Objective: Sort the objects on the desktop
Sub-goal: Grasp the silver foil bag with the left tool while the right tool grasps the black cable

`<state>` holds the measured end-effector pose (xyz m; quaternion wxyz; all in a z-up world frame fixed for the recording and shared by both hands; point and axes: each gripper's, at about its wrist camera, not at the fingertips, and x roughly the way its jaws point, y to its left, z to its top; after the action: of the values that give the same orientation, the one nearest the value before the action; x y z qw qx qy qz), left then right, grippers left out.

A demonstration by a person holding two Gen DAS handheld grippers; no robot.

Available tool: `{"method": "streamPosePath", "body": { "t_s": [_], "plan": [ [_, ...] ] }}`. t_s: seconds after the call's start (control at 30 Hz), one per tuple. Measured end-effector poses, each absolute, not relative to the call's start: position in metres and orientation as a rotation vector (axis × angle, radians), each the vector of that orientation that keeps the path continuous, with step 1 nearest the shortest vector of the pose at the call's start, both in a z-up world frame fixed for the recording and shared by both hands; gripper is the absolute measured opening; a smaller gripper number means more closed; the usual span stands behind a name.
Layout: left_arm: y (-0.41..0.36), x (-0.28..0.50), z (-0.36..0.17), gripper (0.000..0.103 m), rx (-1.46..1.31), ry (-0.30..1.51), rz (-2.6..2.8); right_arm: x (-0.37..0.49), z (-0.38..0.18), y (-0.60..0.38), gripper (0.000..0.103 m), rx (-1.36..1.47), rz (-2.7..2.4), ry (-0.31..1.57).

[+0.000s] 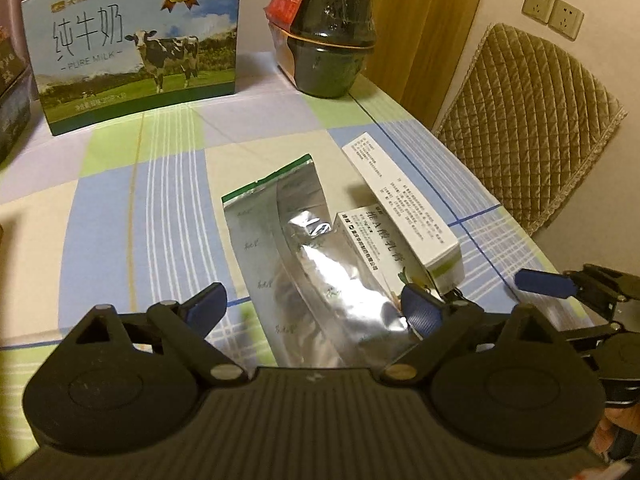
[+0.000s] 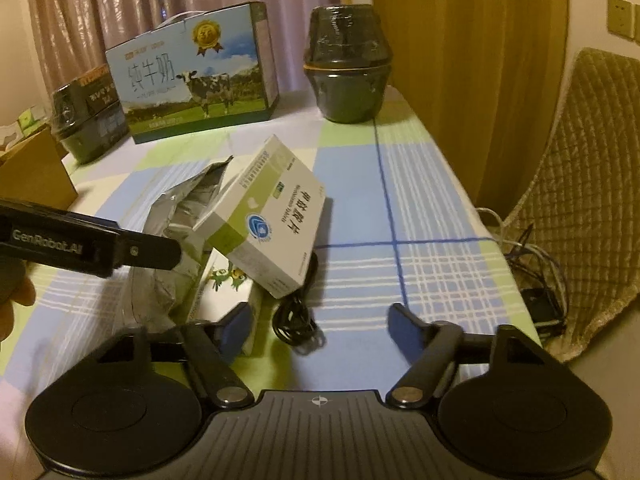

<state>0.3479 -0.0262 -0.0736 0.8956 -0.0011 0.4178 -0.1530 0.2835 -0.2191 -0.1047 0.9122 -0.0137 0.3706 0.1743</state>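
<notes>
In the left wrist view a silver foil bag (image 1: 304,260) lies flat on the checked tablecloth (image 1: 160,200). My left gripper (image 1: 312,308) is open astride its near end, pads not pressing. A white medicine box (image 1: 400,208) leans on a second box (image 1: 360,240) to the bag's right. One blue pad (image 1: 544,284) of my right gripper shows at the right. In the right wrist view my right gripper (image 2: 320,330) is open over a black coiled cable (image 2: 296,324), just in front of the tilted white-green box (image 2: 268,216) and the parrot-printed box (image 2: 224,280). The foil bag (image 2: 176,216) lies behind a left gripper finger (image 2: 92,244).
A milk carton (image 1: 136,48) and stacked dark bowls (image 1: 332,40) stand at the table's back. Another dark bowl pack (image 2: 88,120) and a cardboard box (image 2: 36,172) are at the left. A quilted chair (image 1: 532,140) stands beside the right table edge, with cables (image 2: 536,264) on the floor.
</notes>
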Motion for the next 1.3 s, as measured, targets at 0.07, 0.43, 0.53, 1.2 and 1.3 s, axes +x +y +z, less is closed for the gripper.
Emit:
{"method": "streamPosePath", "body": {
  "t_s": [0.07,0.43,0.53,1.2,1.3],
  "plan": [
    [-0.028,0.351,-0.076,0.089,0.005,0.867,-0.321,0.287,-0.107,-0.216,0.062,-0.044,0.367,0.762],
    [-0.032,0.363,-0.093,0.065,0.052,0.920,-0.309,0.303,-0.122,-0.207,0.046,-0.074,0.382,0.789],
    [-0.030,0.361,-0.094,0.058,0.076,0.929,-0.297,0.303,-0.122,-0.206,0.040,-0.082,0.381,0.785],
    [-0.005,0.243,-0.083,0.035,0.192,0.966,-0.269,0.210,-0.110,-0.194,0.014,-0.090,0.387,0.870],
    [0.001,0.210,-0.080,0.035,0.188,0.981,-0.265,0.184,-0.107,-0.189,0.015,-0.073,0.394,0.888]
  ]
}}
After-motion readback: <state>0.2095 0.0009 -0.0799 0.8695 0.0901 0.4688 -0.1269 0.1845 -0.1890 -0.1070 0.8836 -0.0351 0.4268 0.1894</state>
